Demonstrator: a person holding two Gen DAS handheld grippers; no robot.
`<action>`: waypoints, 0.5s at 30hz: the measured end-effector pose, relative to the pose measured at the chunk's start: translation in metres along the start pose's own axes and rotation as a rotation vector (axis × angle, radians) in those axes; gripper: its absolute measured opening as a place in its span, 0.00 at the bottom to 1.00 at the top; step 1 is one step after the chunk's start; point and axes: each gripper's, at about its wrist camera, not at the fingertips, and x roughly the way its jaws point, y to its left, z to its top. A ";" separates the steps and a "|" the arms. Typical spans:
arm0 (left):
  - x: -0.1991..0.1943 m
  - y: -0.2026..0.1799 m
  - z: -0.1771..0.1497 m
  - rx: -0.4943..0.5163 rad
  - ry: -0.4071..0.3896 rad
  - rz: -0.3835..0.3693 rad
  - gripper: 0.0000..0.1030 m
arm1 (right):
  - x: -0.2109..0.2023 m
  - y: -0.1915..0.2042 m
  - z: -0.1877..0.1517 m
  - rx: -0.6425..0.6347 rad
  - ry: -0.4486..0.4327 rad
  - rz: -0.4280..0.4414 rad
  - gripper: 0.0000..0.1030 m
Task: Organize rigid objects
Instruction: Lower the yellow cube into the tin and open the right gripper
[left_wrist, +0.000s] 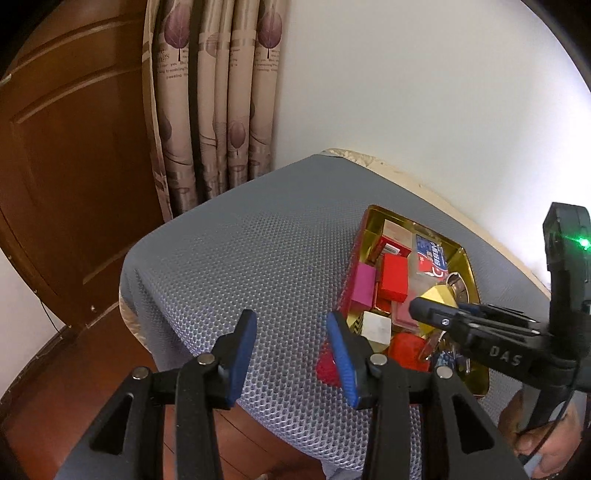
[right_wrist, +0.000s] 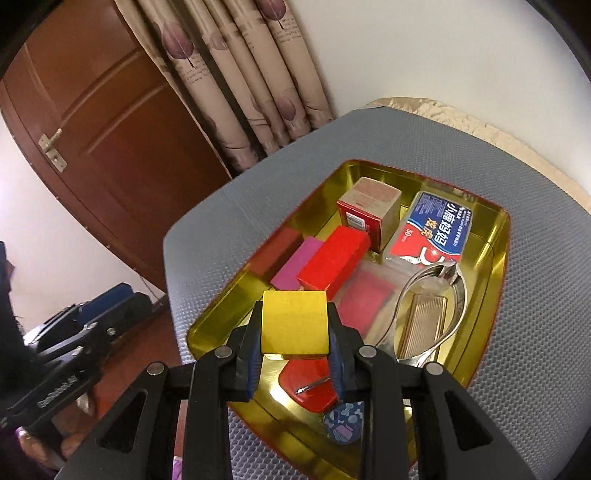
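A yellow block (right_wrist: 294, 322) is clamped by the right gripper (right_wrist: 295, 363) over the gold tin (right_wrist: 496, 258), the left gripper (left_wrist: 291, 345) is held spread, and "50" is read on a blue packet (right_wrist: 436, 230).

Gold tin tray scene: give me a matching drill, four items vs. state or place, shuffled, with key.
Items:
1. yellow wooden cube
2. left gripper
3. silver metal nutcracker
4. blue-and-red plastic pick box

States/places:
A. open, over the grey mesh mat
B. lying in the gold tin tray, right side
C. clamped between the right gripper fingers
D. at the tray's far end, beside the beige cardboard carton

Pairs: 1-C, 2-A, 3-B, 4-D
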 end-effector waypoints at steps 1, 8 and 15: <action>0.000 0.000 0.000 0.002 0.002 -0.003 0.40 | 0.003 0.002 0.000 -0.003 0.003 -0.009 0.27; 0.005 -0.005 -0.002 0.027 0.019 -0.005 0.40 | 0.017 0.003 0.000 0.014 0.015 -0.046 0.30; 0.002 -0.011 -0.003 0.054 -0.009 0.005 0.40 | -0.018 0.003 -0.007 0.057 -0.116 -0.080 0.36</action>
